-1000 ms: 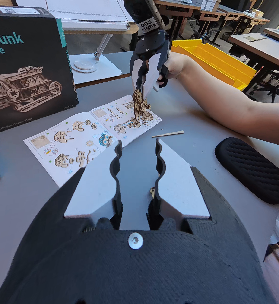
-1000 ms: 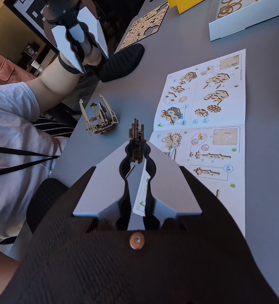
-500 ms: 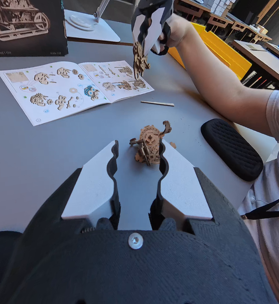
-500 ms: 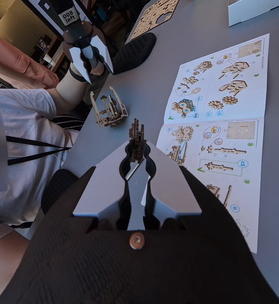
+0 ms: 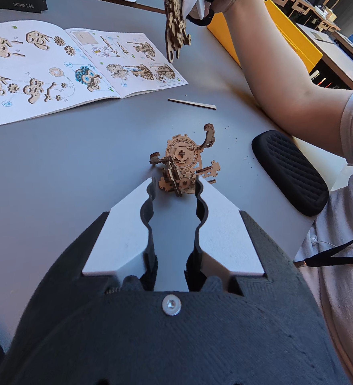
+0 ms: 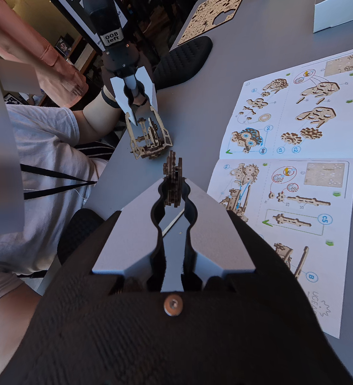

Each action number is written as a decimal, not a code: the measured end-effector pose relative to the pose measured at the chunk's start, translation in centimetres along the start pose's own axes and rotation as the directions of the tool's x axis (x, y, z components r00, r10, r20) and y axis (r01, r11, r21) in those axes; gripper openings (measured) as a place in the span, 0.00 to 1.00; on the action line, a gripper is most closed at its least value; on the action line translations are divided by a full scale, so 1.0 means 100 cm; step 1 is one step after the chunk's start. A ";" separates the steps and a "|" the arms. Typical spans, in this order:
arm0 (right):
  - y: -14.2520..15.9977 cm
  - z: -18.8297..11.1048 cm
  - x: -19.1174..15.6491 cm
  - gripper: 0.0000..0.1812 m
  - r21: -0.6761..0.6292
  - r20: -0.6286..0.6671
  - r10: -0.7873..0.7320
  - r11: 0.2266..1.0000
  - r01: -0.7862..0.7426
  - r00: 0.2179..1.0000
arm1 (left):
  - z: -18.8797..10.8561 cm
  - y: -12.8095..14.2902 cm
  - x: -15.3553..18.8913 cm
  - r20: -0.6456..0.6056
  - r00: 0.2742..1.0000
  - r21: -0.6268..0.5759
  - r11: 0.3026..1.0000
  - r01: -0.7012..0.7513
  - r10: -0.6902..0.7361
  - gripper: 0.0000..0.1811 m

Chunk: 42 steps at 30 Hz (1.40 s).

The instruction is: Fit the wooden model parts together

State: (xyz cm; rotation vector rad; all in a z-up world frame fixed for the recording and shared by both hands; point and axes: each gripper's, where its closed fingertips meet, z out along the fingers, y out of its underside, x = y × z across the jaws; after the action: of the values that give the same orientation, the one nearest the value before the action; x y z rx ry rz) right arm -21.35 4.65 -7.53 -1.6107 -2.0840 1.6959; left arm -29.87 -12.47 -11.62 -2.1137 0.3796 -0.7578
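meanwhile the left gripper (image 5: 174,183) stands spread wide and empty around the wooden frame assembly (image 5: 184,162) on the grey table (image 5: 67,166). the right gripper (image 6: 172,183) pinches a gear cluster (image 6: 173,181) aloft. closing crookedly could snap the frame's thin arms.

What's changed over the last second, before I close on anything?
The left tool came down, open, to the wooden frame assembly on the grey table, now at its tips but not gripped. The right tool stays shut on the flat wooden gear cluster, held aloft.
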 end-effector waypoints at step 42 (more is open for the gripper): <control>-0.058 0.035 -0.072 0.06 0.121 0.107 -0.210 0.973 0.197 0.972 | -0.005 -0.009 -0.006 -0.029 0.998 0.085 0.995 0.057 -0.055 0.16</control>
State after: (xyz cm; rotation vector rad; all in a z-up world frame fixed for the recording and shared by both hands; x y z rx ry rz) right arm -23.86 -2.17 -0.80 -1.2463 -2.0812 1.8397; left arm -30.66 -11.97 -10.92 -2.0425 0.2975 -0.8208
